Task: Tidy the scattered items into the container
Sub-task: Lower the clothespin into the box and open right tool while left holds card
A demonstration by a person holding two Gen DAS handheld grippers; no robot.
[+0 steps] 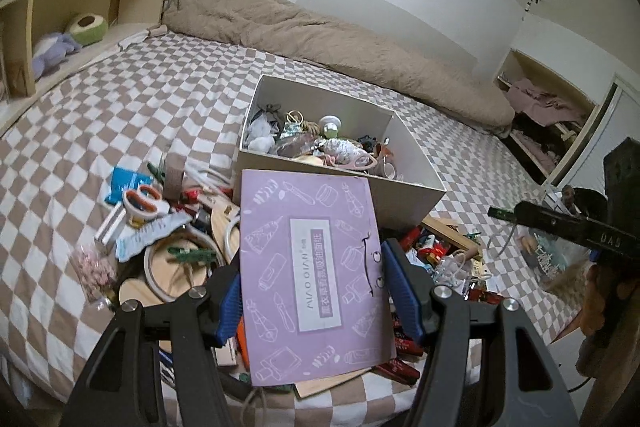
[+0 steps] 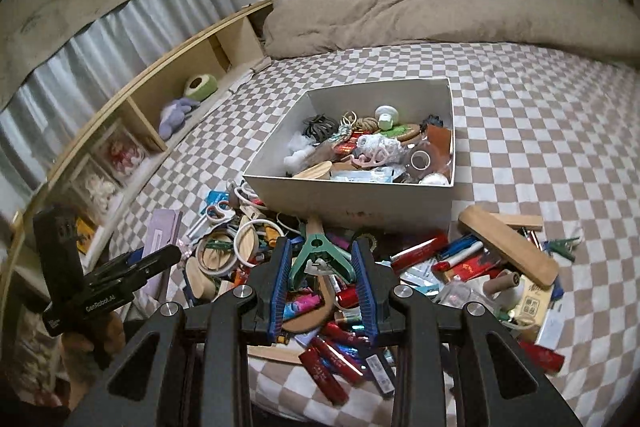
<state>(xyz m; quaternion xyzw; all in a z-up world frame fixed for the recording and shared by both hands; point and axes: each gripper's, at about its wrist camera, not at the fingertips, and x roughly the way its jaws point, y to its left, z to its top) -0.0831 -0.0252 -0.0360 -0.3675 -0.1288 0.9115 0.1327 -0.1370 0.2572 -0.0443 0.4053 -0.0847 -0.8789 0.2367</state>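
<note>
The left gripper clamps a purple packet; the right gripper pinches a green clip. Carry both over the box rim, beyond the pile, before the fingers part.

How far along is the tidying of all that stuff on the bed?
Partly done. The white box already holds a layer of small items. In hand: the left gripper clamps a purple packet and the right gripper clamps a green clip, both raised in front of the box. Left: a big pile of tubes, hoops and scissors lies on the checkered sheet.
</note>
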